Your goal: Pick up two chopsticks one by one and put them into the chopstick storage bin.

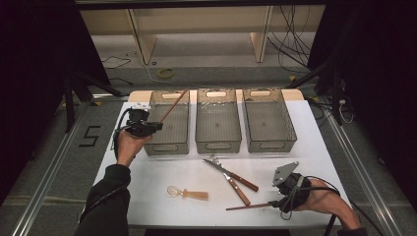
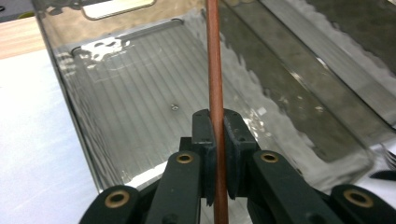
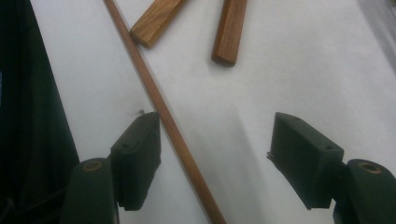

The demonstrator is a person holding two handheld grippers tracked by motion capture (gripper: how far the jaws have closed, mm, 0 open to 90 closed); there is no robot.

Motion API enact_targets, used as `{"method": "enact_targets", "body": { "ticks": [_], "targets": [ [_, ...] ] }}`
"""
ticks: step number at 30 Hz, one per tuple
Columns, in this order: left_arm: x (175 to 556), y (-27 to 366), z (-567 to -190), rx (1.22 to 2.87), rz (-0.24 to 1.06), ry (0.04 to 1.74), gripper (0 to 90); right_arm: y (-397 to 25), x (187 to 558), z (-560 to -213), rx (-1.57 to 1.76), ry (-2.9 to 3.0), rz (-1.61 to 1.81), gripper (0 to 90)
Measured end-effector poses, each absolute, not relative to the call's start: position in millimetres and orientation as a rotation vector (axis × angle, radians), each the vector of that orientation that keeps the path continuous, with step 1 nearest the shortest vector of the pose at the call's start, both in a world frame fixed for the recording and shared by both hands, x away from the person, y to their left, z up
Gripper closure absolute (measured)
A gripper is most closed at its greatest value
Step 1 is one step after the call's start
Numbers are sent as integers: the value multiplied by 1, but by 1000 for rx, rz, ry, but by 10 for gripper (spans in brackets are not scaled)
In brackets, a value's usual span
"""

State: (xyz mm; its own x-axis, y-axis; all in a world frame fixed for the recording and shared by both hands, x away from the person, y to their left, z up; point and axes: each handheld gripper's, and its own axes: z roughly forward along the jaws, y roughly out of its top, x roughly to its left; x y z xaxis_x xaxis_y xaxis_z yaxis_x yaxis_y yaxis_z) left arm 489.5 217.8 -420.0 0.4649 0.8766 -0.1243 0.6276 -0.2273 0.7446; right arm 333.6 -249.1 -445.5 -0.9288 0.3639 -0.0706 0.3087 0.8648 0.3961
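Bins come first by size: three clear grey ones in a row at the far side of the white table (image 1: 147, 187), and the left bin (image 1: 169, 129) serves as the landmark. Over its near left corner the left gripper (image 1: 147, 127) has its jaws shut on a chopstick (image 1: 173, 105), a thin reddish wooden rod that slants up and away across the bin's inside; in the left gripper view the pads (image 2: 205, 140) pinch the rod (image 2: 214, 70) low on its length, with the bin's ribbed floor (image 2: 130, 121) below. Well to the right of that bin and nearer the person, a second chopstick (image 1: 248, 206) lies flat on the table, and the right gripper (image 1: 282, 200) has its jaws spread wide around the rod's right end (image 3: 159, 112), one pad just beside it, not yet closed. Both sticks should be light, stiff and smooth, likely to roll or pivot in a pinch, so a hold nearer the middle would probably steady them. Further left from that stick lie a knife (image 1: 223, 172) and fork (image 1: 231, 173) with wooden handles, crossed, and a small clear spoon (image 1: 187, 192). Whether the held stick's far tip touches the bin wall is hard to tell, and the lying stick's right end is hidden under the gripper in the high view.
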Motion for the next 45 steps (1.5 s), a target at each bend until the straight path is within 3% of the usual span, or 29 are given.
{"method": "enact_targets", "body": {
  "ticks": [10,13,22,27,34,45],
  "targets": [
    [502,217,-430,1940,412,1325,819,-249,333,-446,530,2903,587,342],
    [503,215,-430,1956,407,1326,652,-249,333,-447,523,2904,587,342],
    [479,212,-410,1925,359,1207,352,-251,333,-444,521,2923,563,341],
    [450,204,-401,1912,339,1076,252,-254,333,-442,502,2940,519,349],
    [419,197,-408,1907,311,973,208,-254,333,-444,494,2974,435,394],
    [385,188,-427,1966,282,918,192,-255,334,-449,416,3001,326,551]
  ]
}}
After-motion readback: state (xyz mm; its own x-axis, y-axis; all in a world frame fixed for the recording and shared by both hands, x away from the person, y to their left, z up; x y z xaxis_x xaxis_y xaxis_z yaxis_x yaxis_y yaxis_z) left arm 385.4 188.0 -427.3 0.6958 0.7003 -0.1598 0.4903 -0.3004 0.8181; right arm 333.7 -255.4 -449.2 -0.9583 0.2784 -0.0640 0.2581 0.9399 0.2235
